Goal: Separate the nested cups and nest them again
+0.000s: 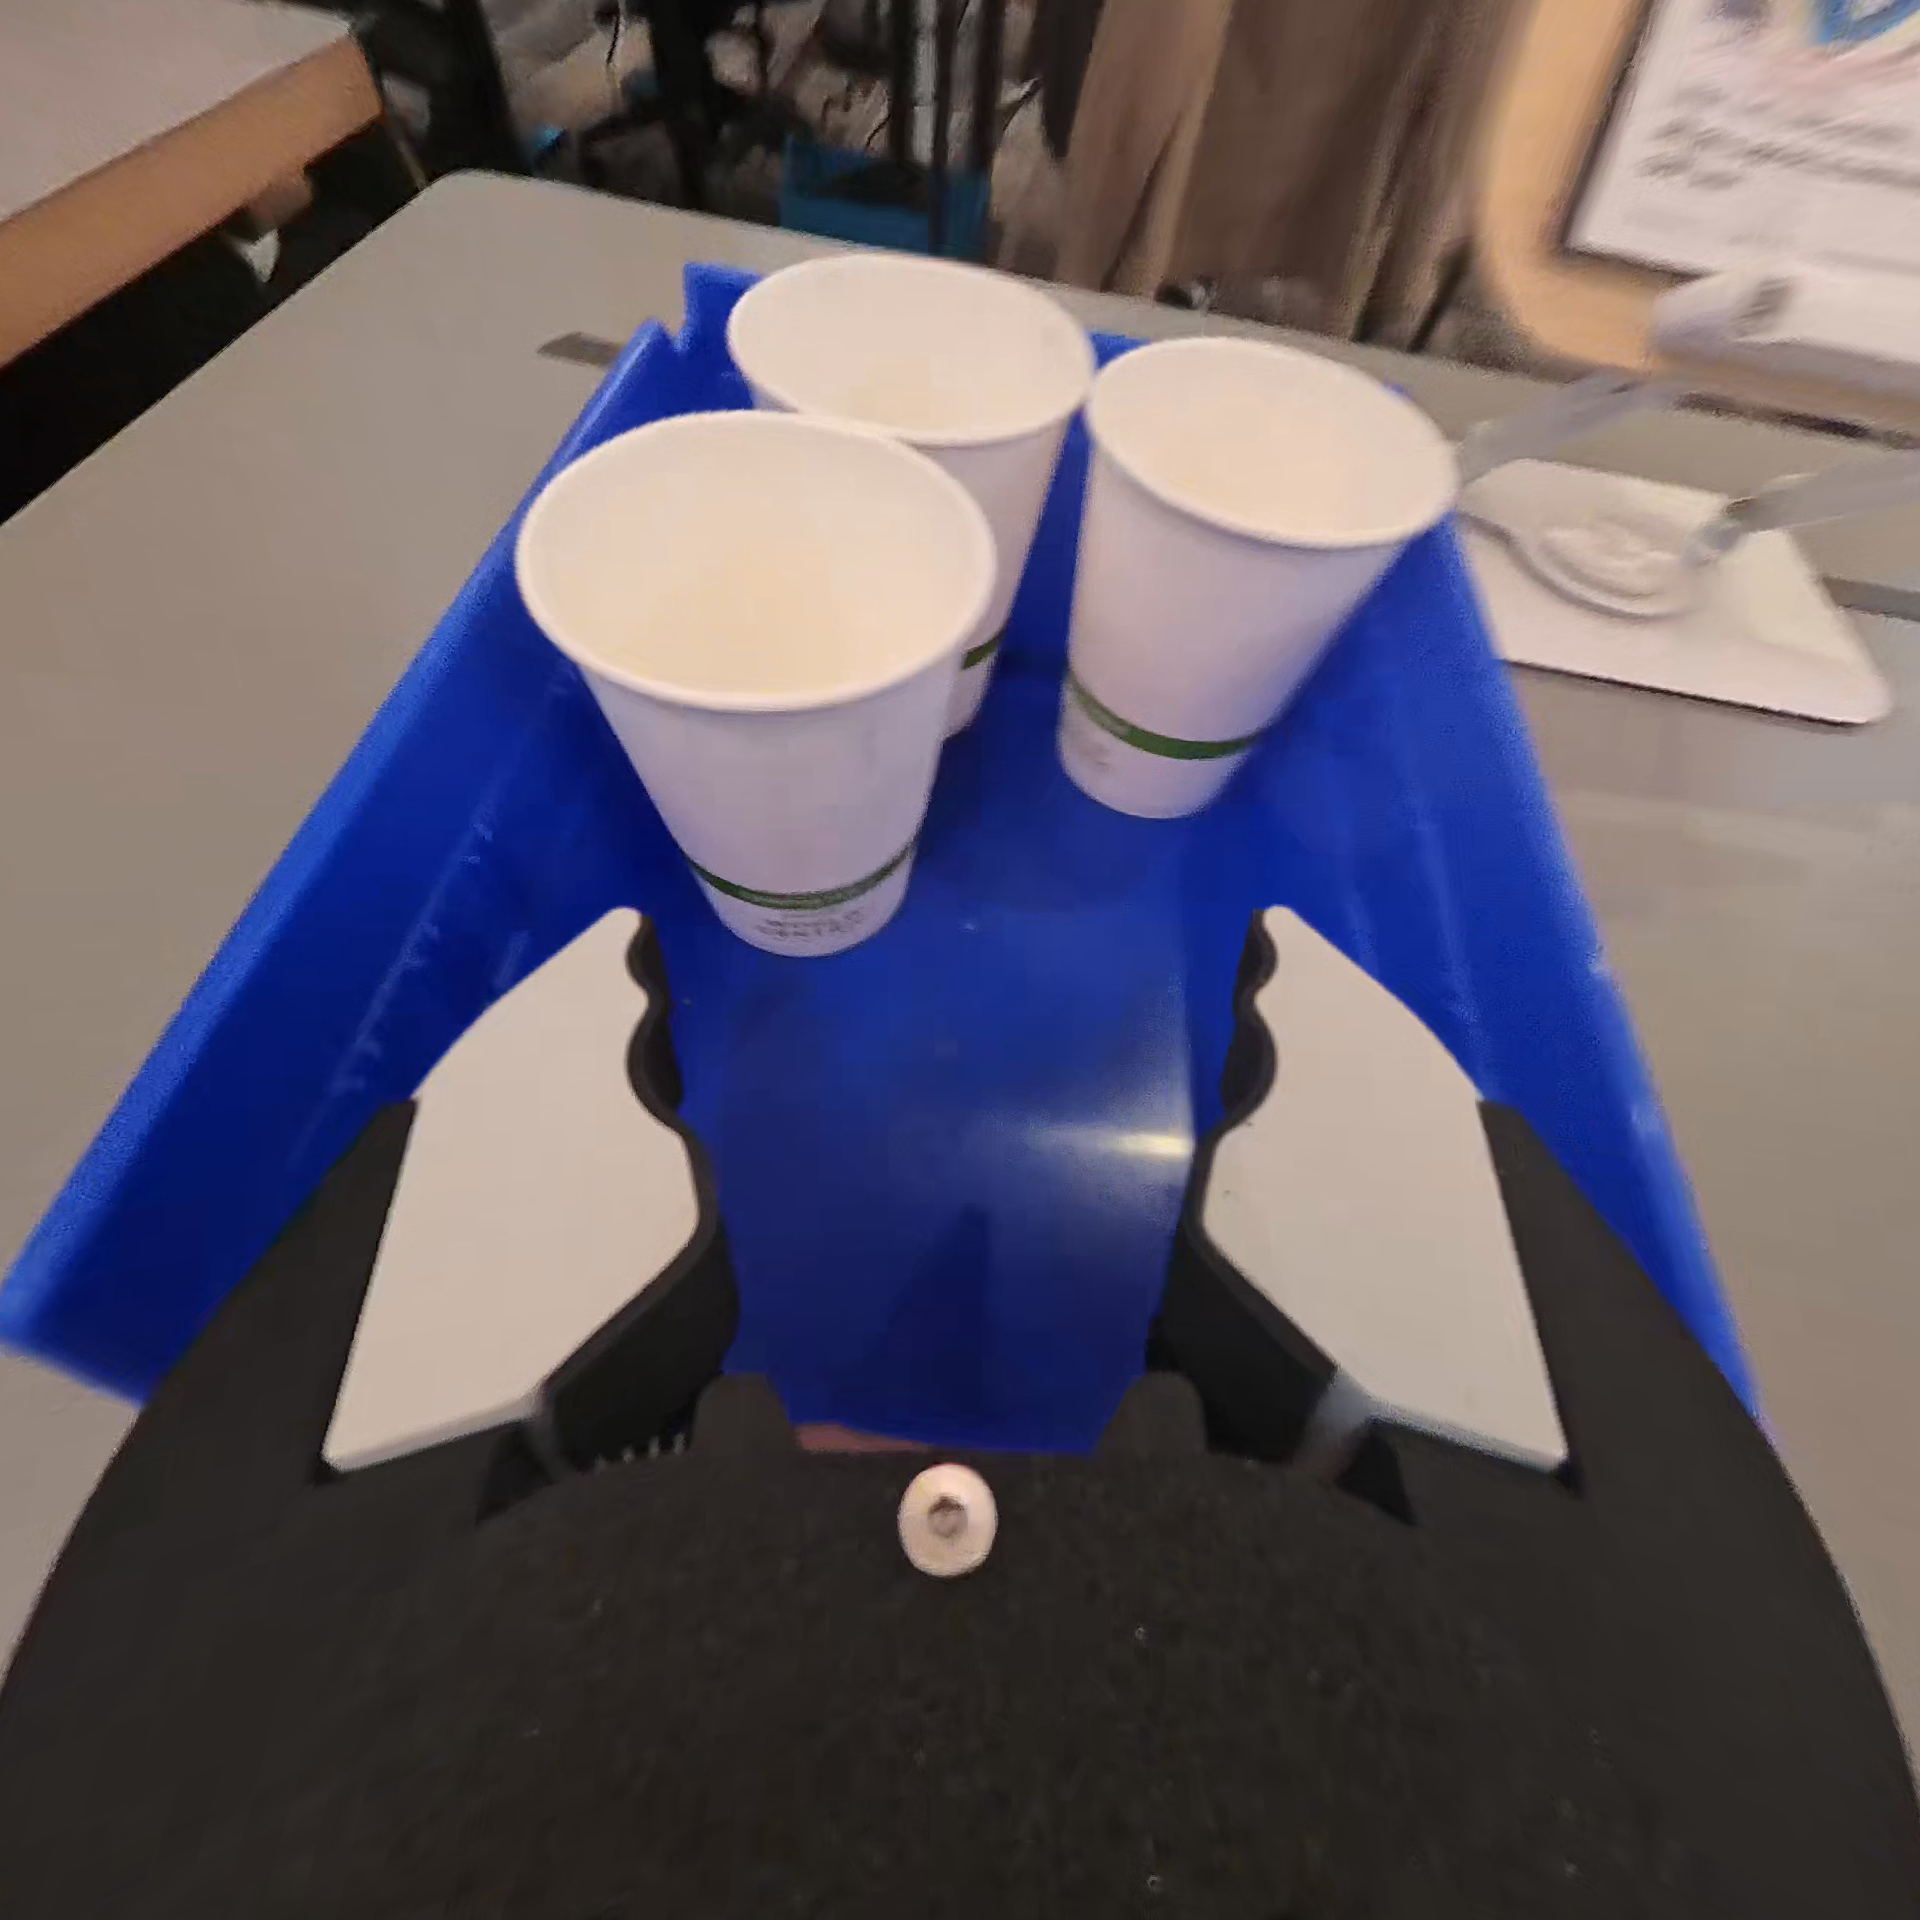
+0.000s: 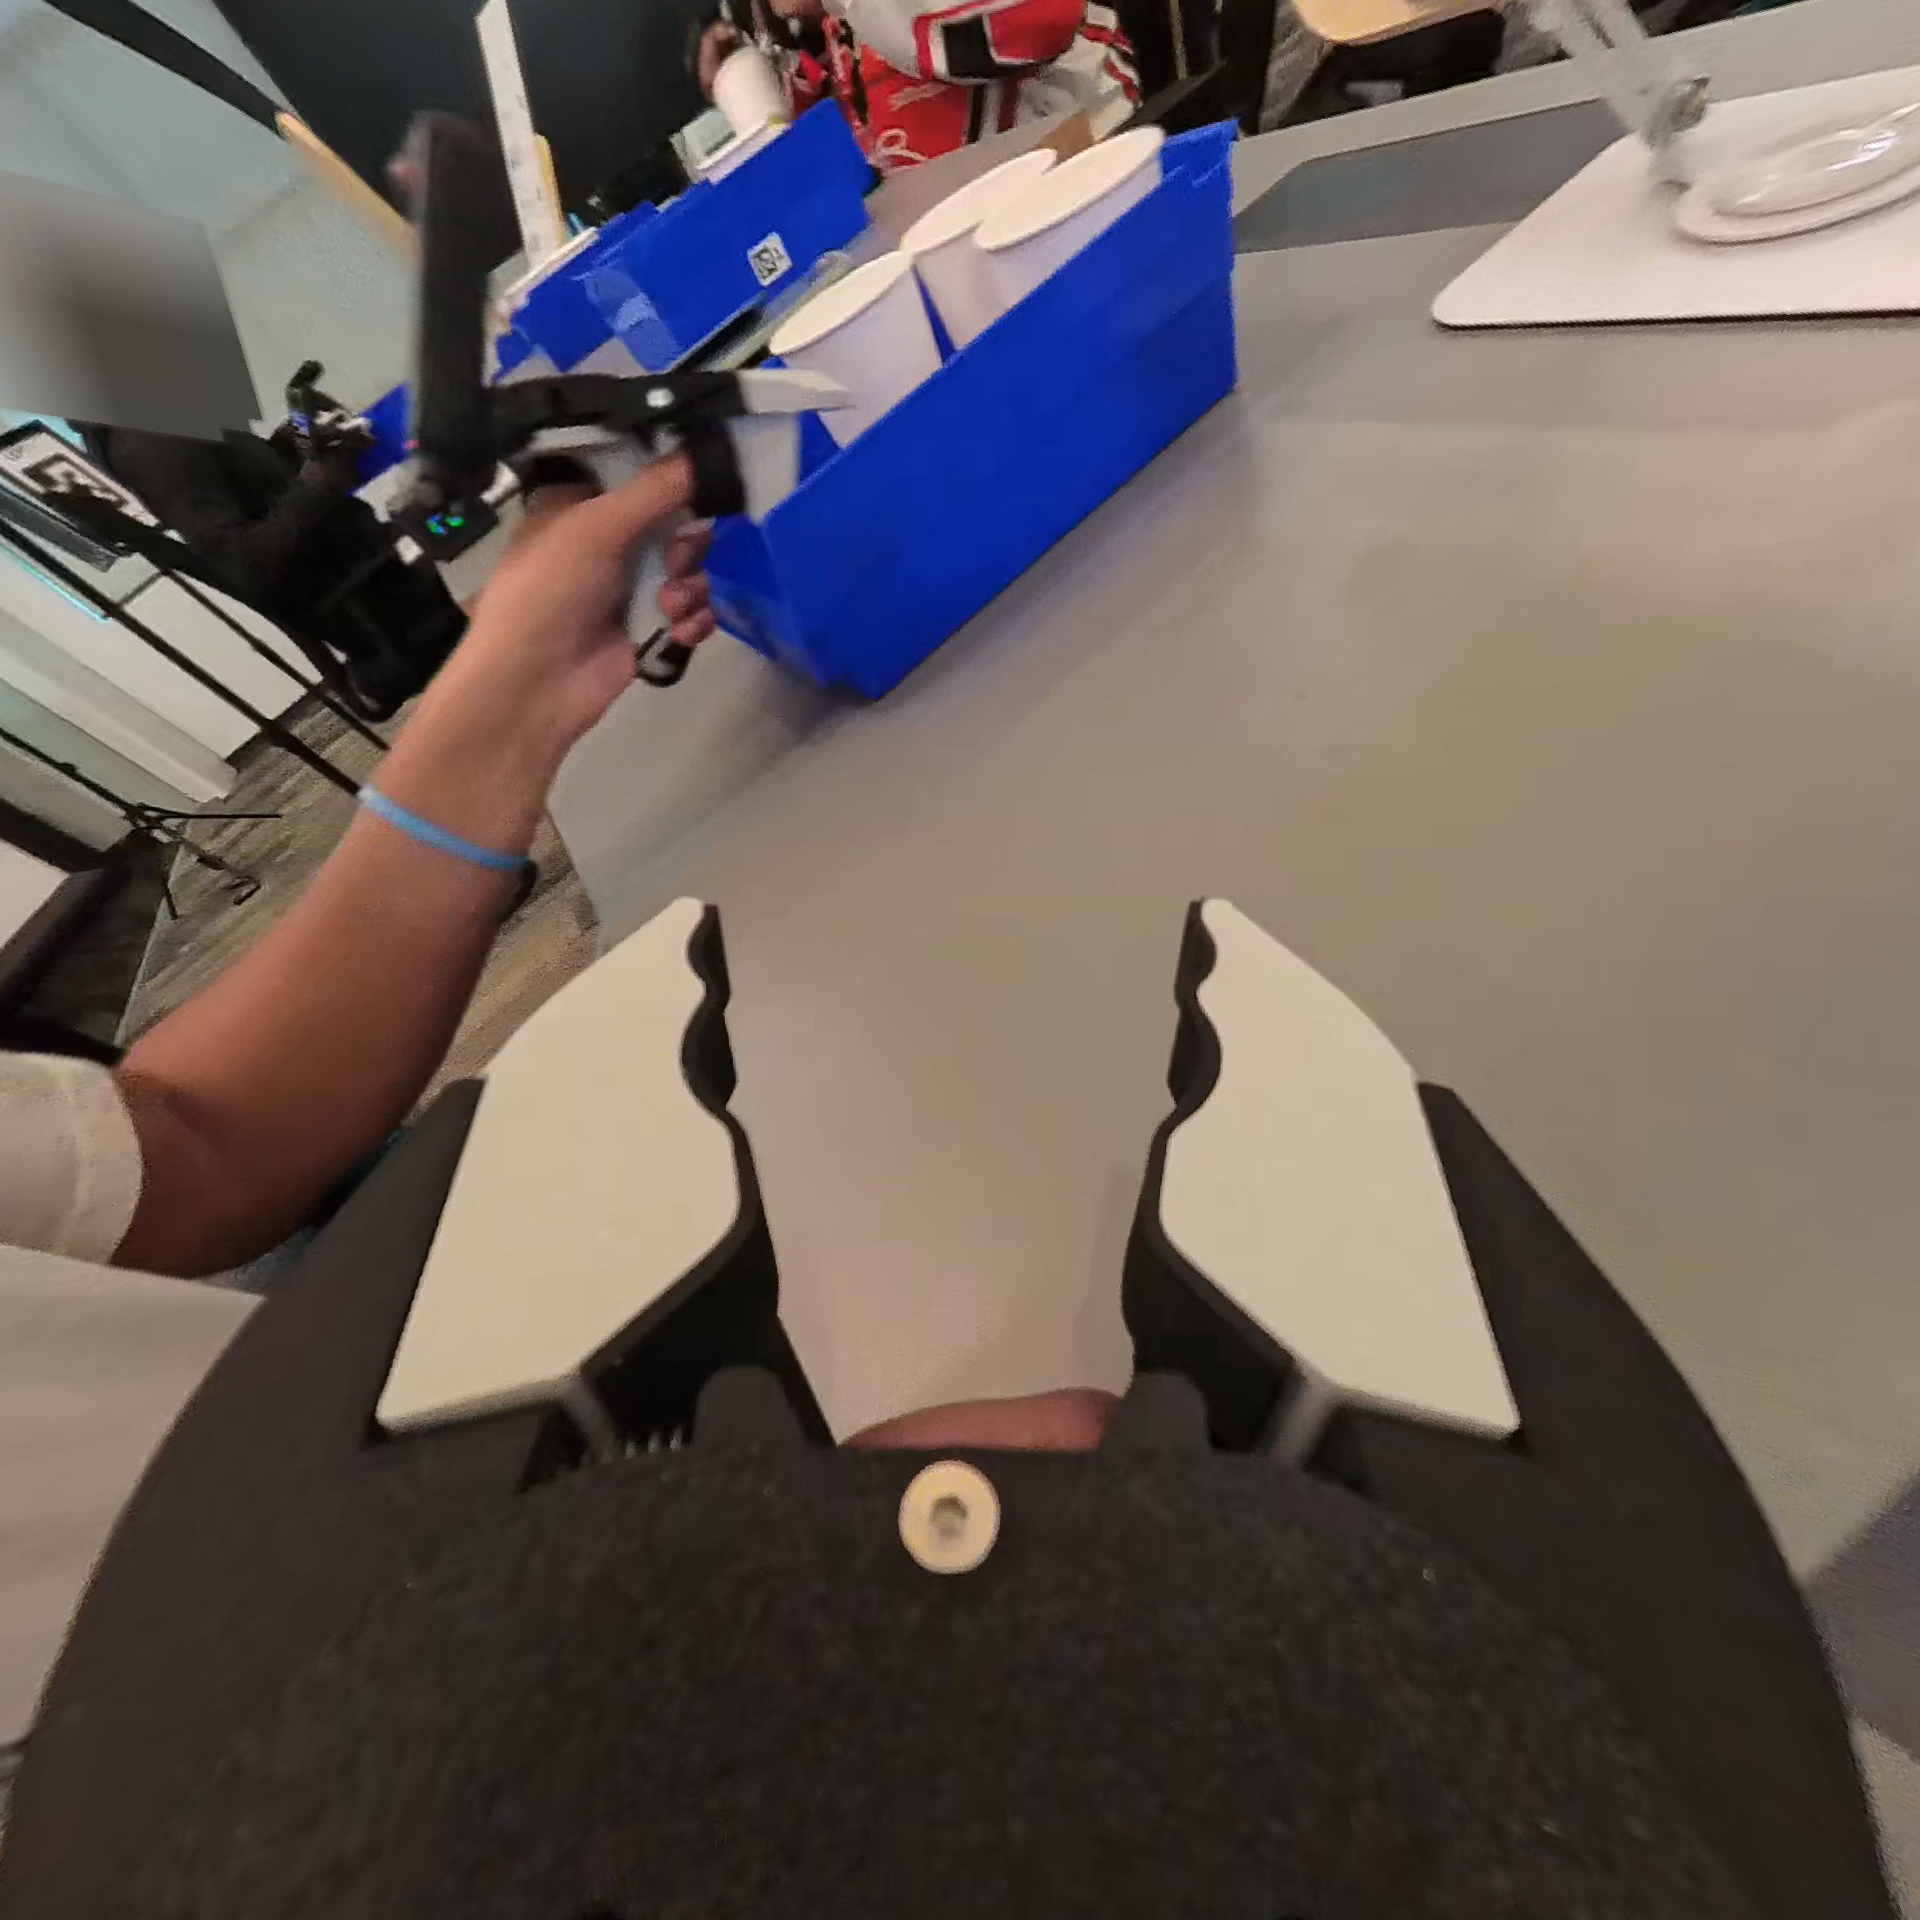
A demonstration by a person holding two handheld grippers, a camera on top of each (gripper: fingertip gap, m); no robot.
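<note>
Standing apart in blue bin [image 1: 1403, 935]: three paper cups [image 1: 769, 665], light, thin-walled, crush easy; grab mid-wall, gentle squeeze. Left gripper [image 1: 945, 1049] & right gripper [image 2: 951, 1029] both agape, empty.

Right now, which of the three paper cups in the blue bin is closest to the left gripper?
The front-left cup, standing just beyond the left gripper and its open fingers; the other two cups stand farther back in the blue bin.
</note>
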